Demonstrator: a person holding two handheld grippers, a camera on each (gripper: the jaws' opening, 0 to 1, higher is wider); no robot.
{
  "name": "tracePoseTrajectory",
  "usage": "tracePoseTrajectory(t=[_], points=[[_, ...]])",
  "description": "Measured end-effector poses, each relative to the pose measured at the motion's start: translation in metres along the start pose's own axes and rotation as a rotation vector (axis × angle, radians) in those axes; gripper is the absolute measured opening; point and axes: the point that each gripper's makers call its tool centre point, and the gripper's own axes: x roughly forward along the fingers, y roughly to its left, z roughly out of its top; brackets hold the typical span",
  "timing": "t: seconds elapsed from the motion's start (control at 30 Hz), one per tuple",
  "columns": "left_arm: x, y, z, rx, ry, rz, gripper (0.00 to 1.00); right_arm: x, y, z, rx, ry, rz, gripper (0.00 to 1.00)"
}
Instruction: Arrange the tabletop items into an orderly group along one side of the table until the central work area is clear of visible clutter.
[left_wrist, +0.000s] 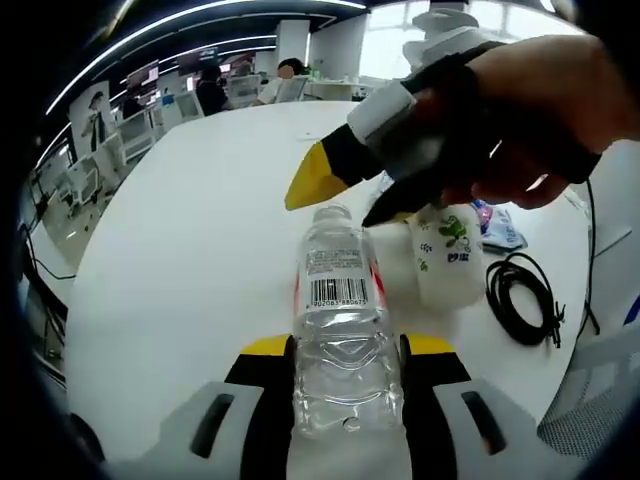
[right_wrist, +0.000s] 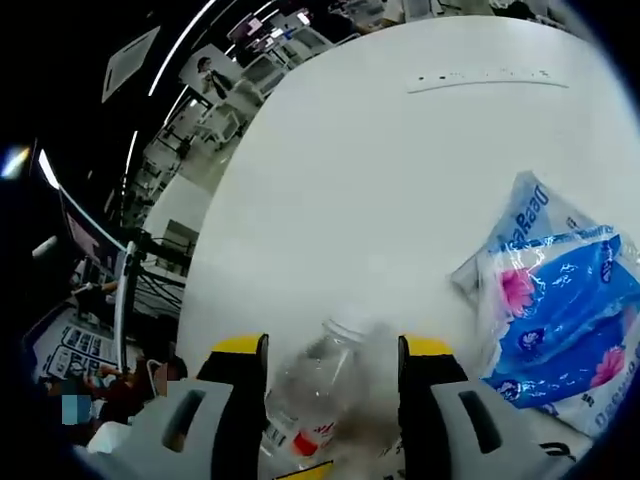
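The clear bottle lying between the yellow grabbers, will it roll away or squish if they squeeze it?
The clear bottle looks empty, so probably light. Its thin ribbed plastic would likely dent under a hard squeeze. It lies on its round side on the smooth white table, so it could roll.

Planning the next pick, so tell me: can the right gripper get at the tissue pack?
Probably yes: the tissue pack lies uncovered on the table, just beside the right gripper, whose fingers straddle a clear bottle.

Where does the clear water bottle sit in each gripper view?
Left gripper view: the clear water bottle lies lower centre, its base between the left gripper's jaws, cap pointing away.
Right gripper view: the same bottle shows at bottom centre, blurred, between the right gripper's jaws.
Shared landmark: the blue tissue pack on the white table.
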Motion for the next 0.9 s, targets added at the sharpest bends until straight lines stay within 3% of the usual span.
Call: tracePoseTrajectory(t=[0.17, 0.2, 0.23, 0.43, 0.53, 0.67, 0.7, 0.73, 0.77, 0.8, 0.83, 0.9], points=[[0.0, -0.002, -0.001, 0.024, 0.007, -0.018, 0.37, 0.011, -0.004, -0.013, -0.052, 0.032, -0.046, 0.45], [0.0, -0.003, -0.001, 0.03, 0.007, -0.022, 0.37, 0.014, 0.0, -0.008, -0.115, 0.008, -0.019, 0.42], [0.0, -0.002, -0.001, 0.011, 0.003, -0.023, 0.37, 0.014, 0.003, -0.009, -0.053, 0.02, -0.026, 0.41], [0.0, -0.002, 0.0, 0.005, -0.017, -0.016, 0.37, 0.021, -0.004, -0.003, -0.039, 0.014, -0.031, 0.39], [0.0, -0.002, 0.001, 0.011, -0.014, -0.021, 0.37, 0.015, -0.002, -0.005, -0.034, -0.002, -0.022, 0.38], [0.0, -0.002, 0.0, 0.012, -0.015, -0.022, 0.37, 0.009, 0.002, -0.001, -0.02, -0.056, -0.003, 0.36], [-0.001, -0.002, -0.001, -0.025, -0.014, -0.019, 0.37, 0.007, 0.005, 0.008, 0.009, -0.099, 0.018, 0.29], [-0.001, -0.001, 0.005, -0.087, -0.059, -0.032, 0.37, -0.001, 0.009, 0.019, 0.144, -0.144, 0.063, 0.23], [-0.001, 0.003, 0.008, -0.113, -0.086, -0.033, 0.37, -0.003, 0.019, 0.02, 0.19, -0.129, 0.121, 0.21], [-0.002, 0.006, 0.002, -0.05, -0.05, -0.003, 0.37, -0.004, 0.016, 0.014, 0.005, -0.097, 0.101, 0.21], [-0.001, 0.006, 0.002, -0.008, -0.042, 0.003, 0.37, -0.006, 0.016, 0.012, -0.02, -0.092, 0.102, 0.22], [-0.001, 0.005, 0.002, -0.039, -0.044, -0.013, 0.37, -0.004, 0.014, 0.011, 0.045, -0.091, 0.102, 0.22]])
